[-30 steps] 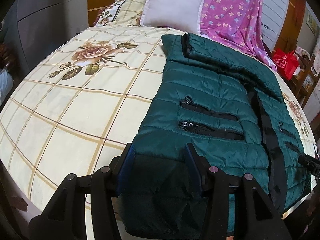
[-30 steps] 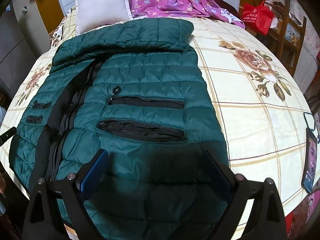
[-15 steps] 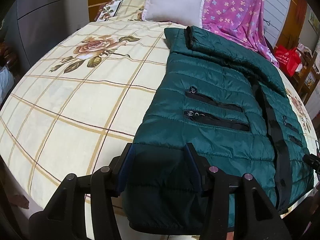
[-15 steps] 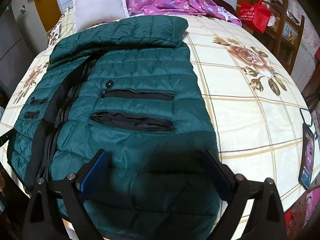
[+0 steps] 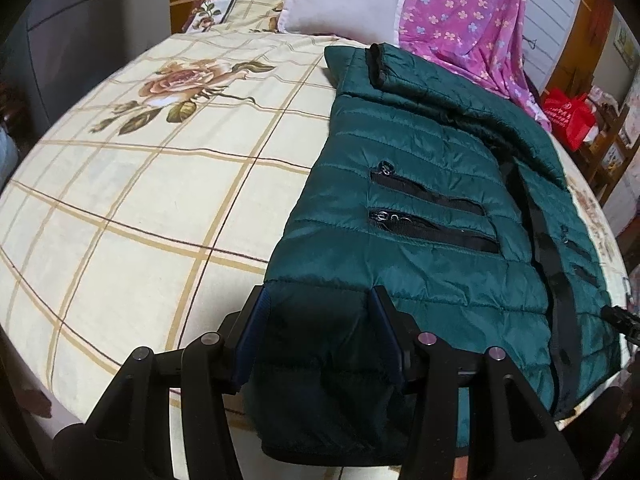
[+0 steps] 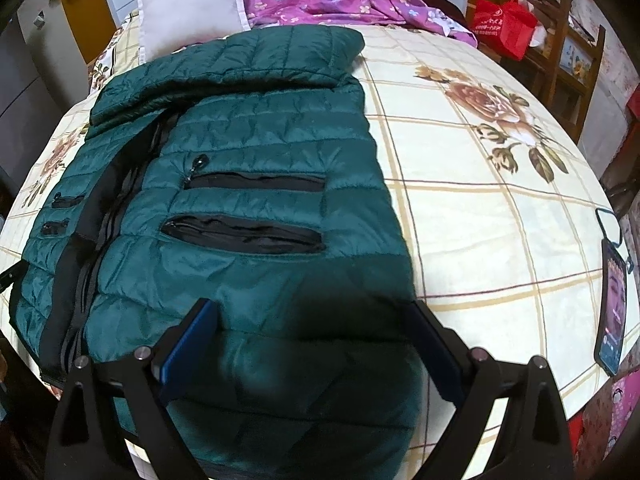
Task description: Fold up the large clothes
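From the left wrist view, the green quilted jacket [image 5: 420,208] lies flat on the bed [image 5: 140,200], its near hem draped over the bed's front edge and its folded sleeve end reaching toward the white pillow [image 5: 344,0] at the head. The jacket's long axis runs away from the camera, hem nearest and collar end farthest. To its left the checked, rose-printed sheet lies bare across a wide stretch, giving plenty of room on that side. The pink floral cloth [image 5: 468,12] hangs just behind the jacket's far end, and a red bag [image 5: 570,116] sits off the bed at the right. The left gripper [image 5: 316,300] holds its jaws apart, one on each side of the hem's left corner; whether the pads press the fabric I cannot tell (the cloth between them is in deep shadow).

From the right wrist view, the same jacket [image 6: 248,184] fills the left half of the bed [image 6: 500,220], black zipper strip running lengthwise along its left part, two zip pockets lying crosswise. Its right edge borders open sheet that stretches to a phone [image 6: 612,300] lying near the bed's right edge. The pillow [image 6: 188,4] touches the jacket's far end; the red bag [image 6: 502,24] stands beyond the bed. The right gripper [image 6: 312,316] has its jaws spread wide over the hem, not closed on it.
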Available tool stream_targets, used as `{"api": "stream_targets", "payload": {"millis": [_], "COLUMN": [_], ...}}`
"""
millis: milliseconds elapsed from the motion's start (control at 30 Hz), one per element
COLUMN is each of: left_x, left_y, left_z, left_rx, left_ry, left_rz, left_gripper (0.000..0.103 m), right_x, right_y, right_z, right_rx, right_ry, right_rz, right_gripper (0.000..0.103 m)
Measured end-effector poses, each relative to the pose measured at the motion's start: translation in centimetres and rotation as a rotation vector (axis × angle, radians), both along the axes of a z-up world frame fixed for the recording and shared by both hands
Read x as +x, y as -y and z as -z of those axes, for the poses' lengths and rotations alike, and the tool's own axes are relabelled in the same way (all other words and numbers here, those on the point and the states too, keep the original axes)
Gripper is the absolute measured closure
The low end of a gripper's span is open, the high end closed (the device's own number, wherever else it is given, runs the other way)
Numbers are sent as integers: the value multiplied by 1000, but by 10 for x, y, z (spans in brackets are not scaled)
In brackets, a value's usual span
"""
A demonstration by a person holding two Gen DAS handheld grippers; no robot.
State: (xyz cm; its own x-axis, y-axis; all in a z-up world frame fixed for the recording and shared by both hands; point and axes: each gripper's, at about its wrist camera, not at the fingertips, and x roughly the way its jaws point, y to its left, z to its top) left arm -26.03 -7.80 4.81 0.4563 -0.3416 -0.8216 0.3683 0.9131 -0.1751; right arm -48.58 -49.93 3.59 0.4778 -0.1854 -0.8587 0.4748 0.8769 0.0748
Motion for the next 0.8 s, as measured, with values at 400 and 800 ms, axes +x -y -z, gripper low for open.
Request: {"api": "stream_targets", "payload": {"millis": [400, 800], "left_x": [13, 9], "left_y": [-28, -18], "left_z": [0, 10], "left_rx": [-174, -75], "left_ry": [-89, -82], "left_rz": [-40, -13], "left_gripper": [61, 61], "right_x": [-18, -12], "right_y": [26, 14], "right_z": [18, 21], "right_rx": [157, 174], "right_ry": [27, 29], "right_rz": [25, -53], "right_gripper": [6, 6]}}
